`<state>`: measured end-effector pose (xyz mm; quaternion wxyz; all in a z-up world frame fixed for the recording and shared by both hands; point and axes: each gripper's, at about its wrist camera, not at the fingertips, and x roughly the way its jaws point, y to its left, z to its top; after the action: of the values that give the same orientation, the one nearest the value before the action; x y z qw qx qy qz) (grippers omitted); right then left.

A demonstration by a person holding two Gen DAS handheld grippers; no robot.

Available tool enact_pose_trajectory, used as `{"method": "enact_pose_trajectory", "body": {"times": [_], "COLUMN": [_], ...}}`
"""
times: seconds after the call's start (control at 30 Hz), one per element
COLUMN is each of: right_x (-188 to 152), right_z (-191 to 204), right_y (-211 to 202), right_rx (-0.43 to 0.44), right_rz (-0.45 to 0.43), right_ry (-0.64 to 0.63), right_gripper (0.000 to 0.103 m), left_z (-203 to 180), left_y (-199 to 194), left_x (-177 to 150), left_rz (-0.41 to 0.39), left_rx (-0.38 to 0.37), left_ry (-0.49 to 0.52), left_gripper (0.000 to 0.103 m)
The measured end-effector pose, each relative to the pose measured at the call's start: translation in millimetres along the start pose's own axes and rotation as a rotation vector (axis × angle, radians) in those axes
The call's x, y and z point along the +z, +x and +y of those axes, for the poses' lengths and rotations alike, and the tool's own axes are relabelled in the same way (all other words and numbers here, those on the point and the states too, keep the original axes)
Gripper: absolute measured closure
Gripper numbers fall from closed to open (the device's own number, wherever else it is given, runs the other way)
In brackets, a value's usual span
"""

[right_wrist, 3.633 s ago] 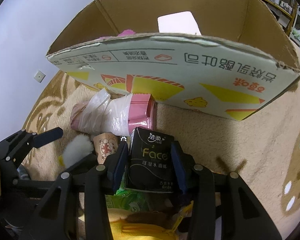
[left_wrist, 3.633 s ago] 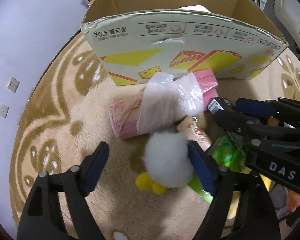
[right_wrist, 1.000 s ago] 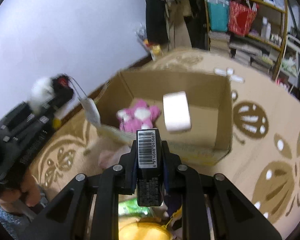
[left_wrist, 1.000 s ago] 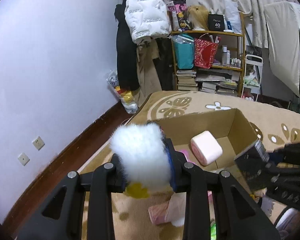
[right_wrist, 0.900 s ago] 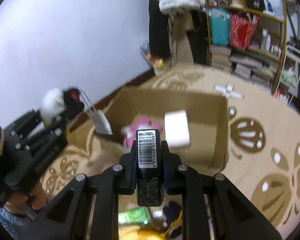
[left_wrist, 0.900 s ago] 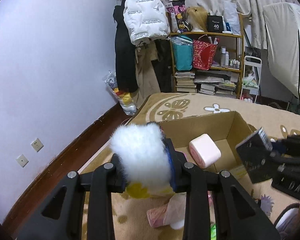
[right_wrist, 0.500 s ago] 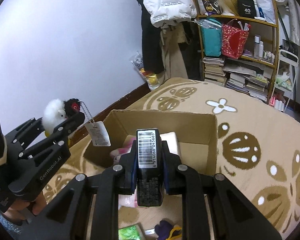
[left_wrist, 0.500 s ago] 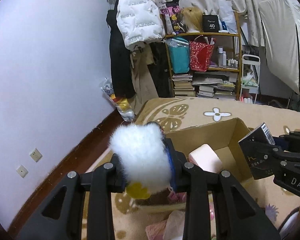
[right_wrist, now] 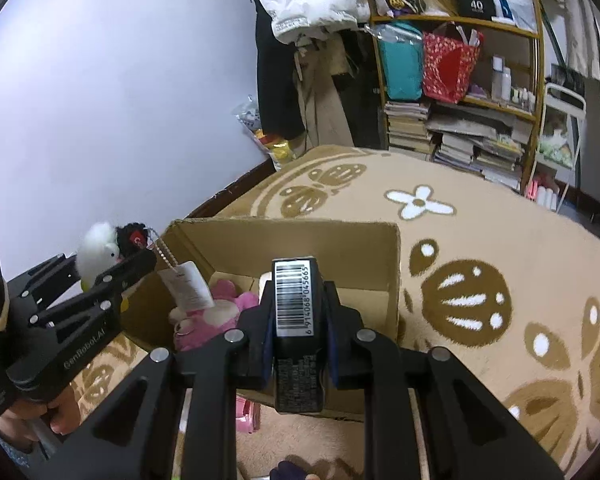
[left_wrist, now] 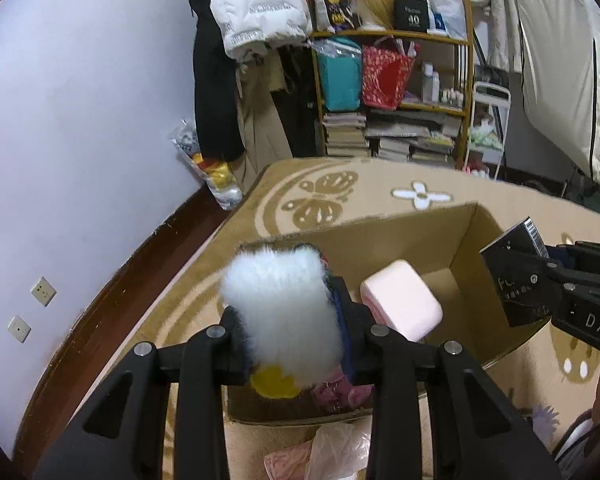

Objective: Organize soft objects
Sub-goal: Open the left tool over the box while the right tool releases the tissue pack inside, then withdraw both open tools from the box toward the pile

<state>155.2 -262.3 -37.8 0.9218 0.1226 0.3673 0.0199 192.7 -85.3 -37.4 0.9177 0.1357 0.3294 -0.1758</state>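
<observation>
Both hand-held grippers tilt down over the box (left_wrist: pixel 464 248), mid-frame: left hand-held gripper (left_wrist: pixel 288 320) clamps a white plush (left_wrist: pixel 278 304), right hand-held gripper (right_wrist: pixel 296 316) pinches what looks like a black tissue pack (right_wrist: pixel 296 320).

Plain pale lilac wall (left_wrist: pixel 80 92) on the left, carrying two white socket plates (left_wrist: pixel 43 291) low down, edged by a dark brown wooden skirting board (left_wrist: pixel 112 304). Beige carpet with brown butterfly and white flower motifs (right_wrist: pixel 480 264) across the floor. Yellow-framed open shelf unit (left_wrist: pixel 396 80) at the far wall, crammed with a teal bag, a red bag, bottles and stacked books. White padded jacket (left_wrist: pixel 256 4) hung over dark coats beside it. Cream curtains (left_wrist: pixel 560 60) on the right. Dim indoor light.
</observation>
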Motion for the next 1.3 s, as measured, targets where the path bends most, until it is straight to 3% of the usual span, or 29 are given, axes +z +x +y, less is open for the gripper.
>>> {"method": "enact_pose_trajectory", "body": {"times": [0.13, 0.27, 0.33, 0.37, 0.47, 0.53, 0.73, 0.97, 1.3], "right_x": [-5.4, -8.0, -8.8, -8.7, -7.8, -6.0, 0.4, -2.9, -14.1], "right_z": [-3.9, -3.6, -2.9, -3.1, -3.3, -3.8, -9.7, -9.5, 12.6], "right_y": [12.4, 17.8, 17.0, 16.0, 12.2, 7.7, -11.4, -31.4, -76.0], "right_rx": [-0.004, -0.023, -0.027, -0.022, -0.019, -0.017, -0.022, -0.029, -0.009], "right_rz": [0.035, 0.046, 0.045, 0.043, 0.034, 0.028, -0.003, 0.021, 0.002], "right_ry": [0.013, 0.009, 0.005, 0.008, 0.023, 0.026, 0.06, 0.084, 0.031], "right_gripper": [0.078, 0.078, 0.077, 0.072, 0.041, 0.032, 0.0, 0.0, 0.0], "left_z": [-3.8, -3.7, -1.6, 0.3, 5.6, 9.5, 17.5, 21.1, 29.2], "left_y": [9.6, 7.0, 3.9, 3.3, 0.3, -4.1, -19.1, -38.9, -88.0], "left_x": [-4.0, -6.6, -5.6, -5.5, -6.4, -6.9, -7.0, -16.8, -27.5], "left_rz": [0.04, 0.019, 0.008, 0.011, -0.003, -0.022, -0.02, 0.076, 0.104], "left_rx": [0.012, 0.075, 0.094, 0.096, 0.138, 0.16, 0.161, 0.128, 0.097], "left_ry": [0.013, 0.008, 0.002, -0.001, -0.01, -0.013, -0.026, -0.022, -0.069], "left_gripper": [0.068, 0.028, 0.023, 0.019, 0.005, 0.001, 0.0, 0.0, 0.0]}}
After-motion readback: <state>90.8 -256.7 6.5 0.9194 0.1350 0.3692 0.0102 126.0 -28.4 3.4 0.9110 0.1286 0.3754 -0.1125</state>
